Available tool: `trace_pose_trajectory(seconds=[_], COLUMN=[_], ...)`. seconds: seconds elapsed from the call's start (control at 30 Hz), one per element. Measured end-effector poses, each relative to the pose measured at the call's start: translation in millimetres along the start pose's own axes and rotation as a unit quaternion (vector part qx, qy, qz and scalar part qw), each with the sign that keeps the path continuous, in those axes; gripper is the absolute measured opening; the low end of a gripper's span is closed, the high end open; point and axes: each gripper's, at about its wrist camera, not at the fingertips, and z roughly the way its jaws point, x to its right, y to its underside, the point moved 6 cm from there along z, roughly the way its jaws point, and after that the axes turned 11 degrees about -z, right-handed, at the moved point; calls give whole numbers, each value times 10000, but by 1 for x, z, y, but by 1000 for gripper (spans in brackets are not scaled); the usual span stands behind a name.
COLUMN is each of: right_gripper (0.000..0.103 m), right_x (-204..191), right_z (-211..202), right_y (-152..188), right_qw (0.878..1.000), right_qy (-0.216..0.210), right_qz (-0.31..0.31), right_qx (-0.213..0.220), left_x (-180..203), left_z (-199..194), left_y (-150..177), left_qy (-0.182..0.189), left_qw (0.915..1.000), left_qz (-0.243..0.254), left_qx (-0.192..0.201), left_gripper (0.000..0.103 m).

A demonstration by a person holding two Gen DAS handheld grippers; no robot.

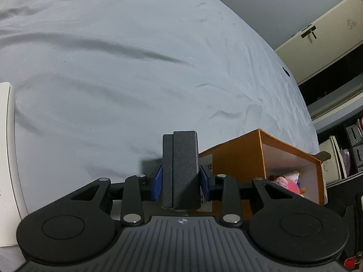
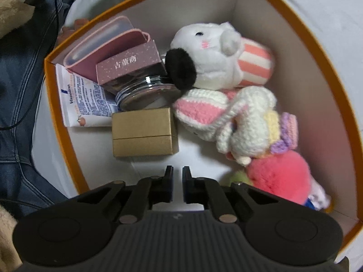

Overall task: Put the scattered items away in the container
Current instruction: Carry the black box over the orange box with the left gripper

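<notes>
**Two grippers, one loaded**

The left gripper [image 1: 180, 179] clamps a black textured box [image 1: 180, 170] above the grey sheet [image 1: 113, 56], beside the orange container [image 1: 240, 158]. The right gripper [image 2: 177, 181], nearly closed and empty, hangs over the container's [image 2: 317, 52] plush toys [image 2: 204, 56] and gold box [image 2: 144, 132].

one orange box [image 2: 322, 52] holding roughly three plush toys [image 2: 211, 56], one glass jar [image 2: 145, 93].

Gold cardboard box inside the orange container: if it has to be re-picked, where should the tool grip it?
Grip the gold box from above, across its short width, pads on the near and far walls. Its flat top faces up; the glass jar crowds the far wall and plush toys its right end.
</notes>
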Motion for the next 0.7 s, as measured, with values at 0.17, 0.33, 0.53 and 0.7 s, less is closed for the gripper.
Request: trace_pose_trajectory(seconds=[0.17, 0.33, 0.53, 0.7], right_gripper=[6, 1, 1, 7], right_x=[-8, -8, -12, -14], right_z=[2, -3, -4, -28], right_y=[-4, -11, 0, 15], right_qw=[9998, 9990, 9986, 9956], right_qy=[24, 274, 267, 506], right_qz=[18, -4, 142, 379], right_qx=[201, 359, 432, 690], left_x=[4, 14, 32, 63], left_z=[-4, -23, -66, -102], left_y=[-1, -4, -5, 1], left_qy=[0, 154, 257, 317], left_qw=[10000, 9995, 9974, 9931], left_qz=[-26, 46, 325, 838], left_qx=[64, 266, 582, 762], left_gripper=[38, 38, 38, 38])
